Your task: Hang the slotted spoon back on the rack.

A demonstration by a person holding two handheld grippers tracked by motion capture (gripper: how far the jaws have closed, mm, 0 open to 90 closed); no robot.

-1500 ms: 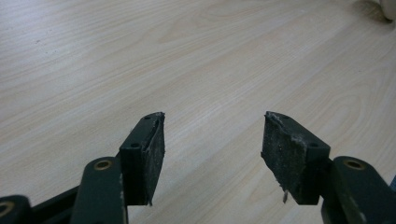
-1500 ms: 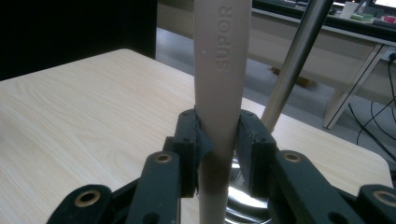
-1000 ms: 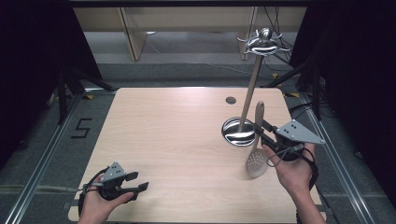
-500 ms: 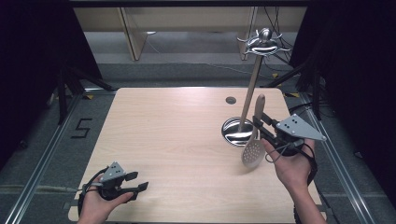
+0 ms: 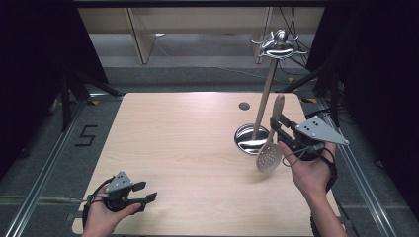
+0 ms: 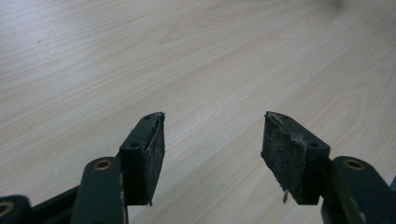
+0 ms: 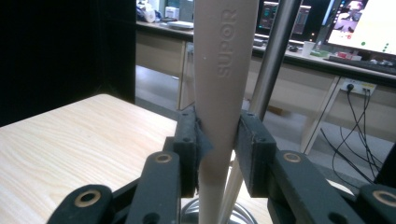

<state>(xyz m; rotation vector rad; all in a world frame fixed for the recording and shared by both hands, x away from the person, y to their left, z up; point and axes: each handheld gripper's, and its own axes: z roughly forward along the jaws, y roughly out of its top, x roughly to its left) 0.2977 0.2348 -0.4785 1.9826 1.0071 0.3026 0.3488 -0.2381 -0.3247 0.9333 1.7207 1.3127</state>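
Note:
A beige slotted spoon (image 5: pixel 269 157) hangs in the air at the table's right side, handle up and perforated bowl down. My right gripper (image 5: pixel 274 125) is shut on its handle (image 7: pixel 223 70), which carries raised letters and stands between the two pads. Just behind the spoon rises a metal utensil stand (image 5: pixel 267 84) with a round shiny base (image 5: pixel 247 139) and hooks on top (image 5: pixel 277 45); its pole (image 7: pixel 274 51) passes right behind the handle. My left gripper (image 5: pixel 146 193) rests at the table's near left corner, open, with bare wood between its pads (image 6: pixel 148 151).
The light wooden table (image 5: pixel 173 143) has a small round hole (image 5: pixel 244 105) near its far edge. Metal rails run along the floor on both sides, and a "5" mark (image 5: pixel 85 135) lies on the floor at left. Desks and monitors stand beyond the table.
My right gripper has lifted the spoon and tilted it more upright, its bowl rising off the table beside the stand's base. The left gripper has stayed still.

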